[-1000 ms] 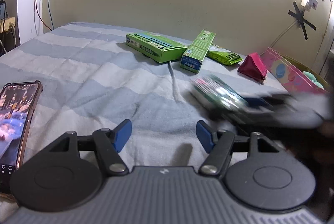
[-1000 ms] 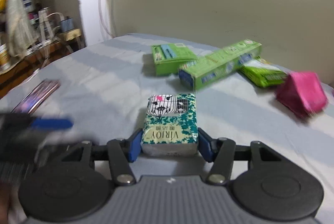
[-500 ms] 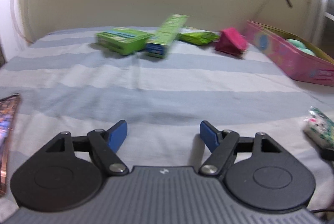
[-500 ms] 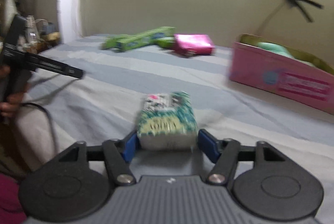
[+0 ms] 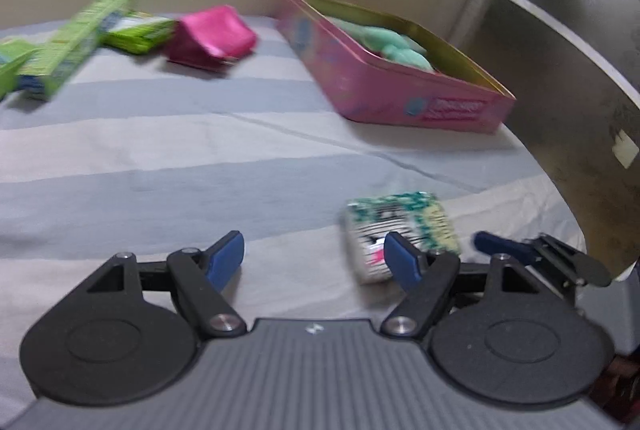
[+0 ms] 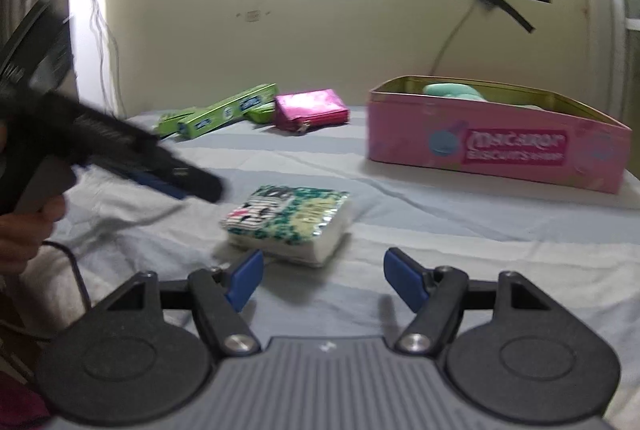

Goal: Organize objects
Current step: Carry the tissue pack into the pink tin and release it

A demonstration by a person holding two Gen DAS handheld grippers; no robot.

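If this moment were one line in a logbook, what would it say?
right gripper: open, empty | tissue pack: on bed, released | left gripper: open, empty | pink tin: beyond pack

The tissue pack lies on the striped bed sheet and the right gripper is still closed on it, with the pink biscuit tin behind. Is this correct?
Not quite. In the right wrist view the right gripper is open; its jaws have just been opening and nothing is between them. The tissue pack lies free on the striped bed sheet, the pink biscuit tin behind.
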